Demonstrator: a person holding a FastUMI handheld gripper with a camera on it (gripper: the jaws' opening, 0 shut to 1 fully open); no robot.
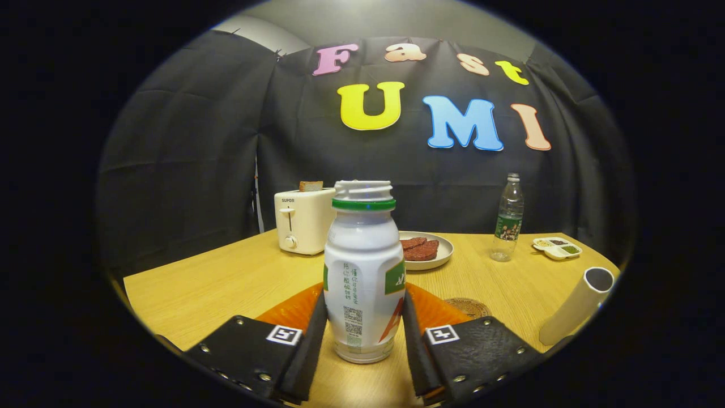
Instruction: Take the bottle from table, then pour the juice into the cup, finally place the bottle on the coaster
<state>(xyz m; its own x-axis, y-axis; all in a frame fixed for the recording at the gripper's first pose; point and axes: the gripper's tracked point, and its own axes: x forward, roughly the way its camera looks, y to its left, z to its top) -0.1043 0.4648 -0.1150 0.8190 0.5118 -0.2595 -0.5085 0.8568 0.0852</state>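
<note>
You're on the grab step: the small white plastic bottle with the green neck ring (362, 272) stands upright on the light wooden table (226, 277), right between your gripper (364, 334) fingers. They sit against its sides, but I can't tell if they're actually squeezing yet. Next comes a firm pinch and a straight lift, then over to the white cup (578, 306), with the round woven coaster (469, 307) just beyond your right finger.

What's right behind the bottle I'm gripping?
An orange mat shows on both sides of the white bottle, which stands between the gripper fingers. Farther back, a plate of dark slices and a toaster. The bottle covers the mat's middle.
</note>
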